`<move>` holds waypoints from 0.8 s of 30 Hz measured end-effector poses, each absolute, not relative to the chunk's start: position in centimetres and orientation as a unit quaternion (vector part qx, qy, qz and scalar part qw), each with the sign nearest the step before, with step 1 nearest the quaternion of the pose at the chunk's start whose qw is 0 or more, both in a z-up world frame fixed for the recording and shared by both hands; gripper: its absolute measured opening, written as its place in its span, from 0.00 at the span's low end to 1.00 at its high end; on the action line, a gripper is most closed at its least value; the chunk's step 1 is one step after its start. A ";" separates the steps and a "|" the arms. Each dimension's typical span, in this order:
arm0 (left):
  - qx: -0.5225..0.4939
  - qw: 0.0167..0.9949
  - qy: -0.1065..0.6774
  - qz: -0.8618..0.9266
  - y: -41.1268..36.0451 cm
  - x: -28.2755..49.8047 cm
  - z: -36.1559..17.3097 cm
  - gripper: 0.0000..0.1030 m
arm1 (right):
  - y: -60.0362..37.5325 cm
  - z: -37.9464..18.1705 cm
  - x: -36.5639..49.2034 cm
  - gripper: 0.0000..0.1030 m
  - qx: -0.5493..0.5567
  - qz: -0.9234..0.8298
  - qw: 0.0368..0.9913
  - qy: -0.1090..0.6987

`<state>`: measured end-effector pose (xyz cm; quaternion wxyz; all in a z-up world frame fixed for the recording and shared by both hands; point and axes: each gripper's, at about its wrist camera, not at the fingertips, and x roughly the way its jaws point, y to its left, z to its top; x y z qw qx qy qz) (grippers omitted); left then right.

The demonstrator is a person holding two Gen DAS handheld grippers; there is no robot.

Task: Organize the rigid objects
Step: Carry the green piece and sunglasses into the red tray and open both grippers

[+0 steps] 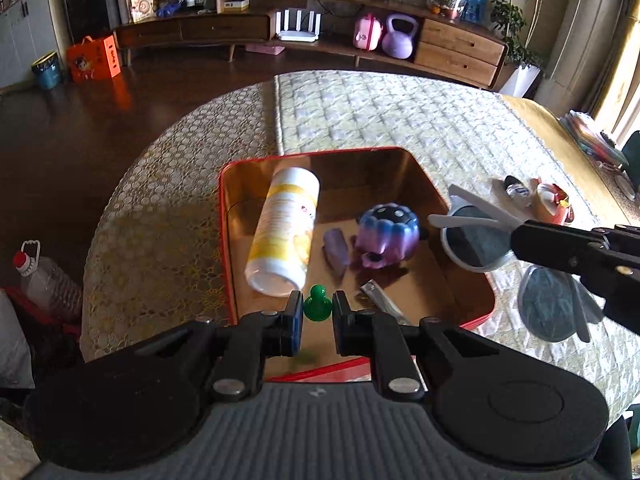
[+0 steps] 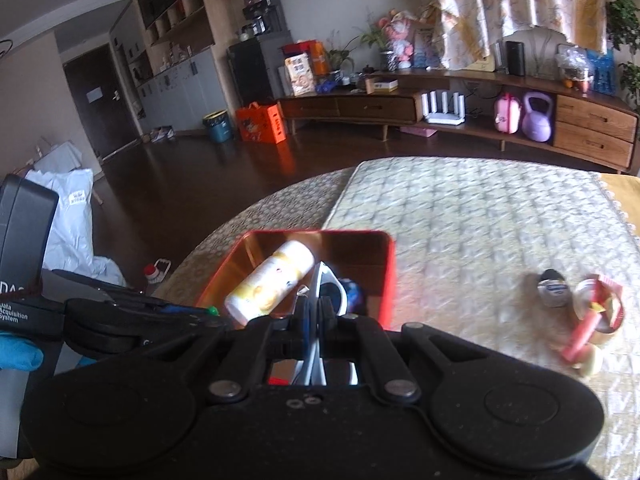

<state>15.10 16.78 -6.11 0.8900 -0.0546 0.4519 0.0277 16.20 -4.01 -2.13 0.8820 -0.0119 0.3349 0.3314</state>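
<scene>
Two hand-held grippers were loaded: my left hand-held gripper (image 1: 316, 312) was clamped on a green peg (image 1: 317, 304) above the tin (image 1: 360, 156), and my right hand-held gripper (image 2: 316, 312) was pinched shut on one arm of the sunglasses (image 1: 476, 240) at the tin's right rim. I judged that thin arm could slip or twist, dropping the sunglasses onto the surface (image 1: 400, 112). Both loads nearing one tin, the grippers might also collide.

My left gripper (image 1: 316, 306) is pinched on the green pawn (image 1: 317, 307), tipped steeply down. Right gripper (image 2: 315, 314) sits at its 3 o'clock, clamped on the sunglasses (image 1: 476, 240), angled shallower.
</scene>
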 end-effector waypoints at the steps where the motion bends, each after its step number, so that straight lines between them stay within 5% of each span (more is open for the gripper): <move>1: -0.055 0.888 0.455 0.029 17.0 15.1 -6.3 0.15 | -3.6 -2.4 16.2 0.04 -0.015 0.340 0.878 0.336; 24: -0.085 0.867 0.490 0.033 18.4 16.9 -9.4 0.15 | -0.6 -6.4 19.1 0.05 -0.066 0.366 0.846 0.381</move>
